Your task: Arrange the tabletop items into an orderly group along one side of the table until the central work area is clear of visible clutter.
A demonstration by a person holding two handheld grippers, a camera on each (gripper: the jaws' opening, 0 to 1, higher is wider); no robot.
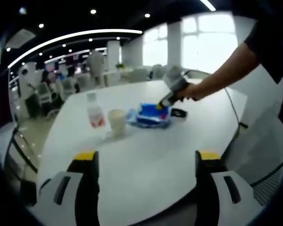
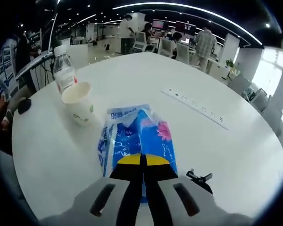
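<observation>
A blue tissue packet [image 2: 137, 134] lies flat on the white round table [image 2: 217, 155], and my right gripper [image 2: 142, 162] is shut on its near end, yellow tips together on the wrapper. Just left of the packet stand a paper cup [image 2: 80, 104] and a clear water bottle [image 2: 63, 70] with a red label. In the left gripper view the packet [image 1: 148, 117], cup [image 1: 117, 122] and bottle [image 1: 95, 113] sit mid-table, with the right gripper [image 1: 161, 104] held by a person's hand onto the packet. My left gripper [image 1: 147, 157] hangs open over the near table, holding nothing.
A small black clip-like item [image 2: 200, 178] lies right of the packet, black item [image 1: 179, 113] in the left gripper view. A long socket strip [image 2: 193, 107] is set into the tabletop beyond. Chairs and people fill the office behind the table [image 1: 146, 179].
</observation>
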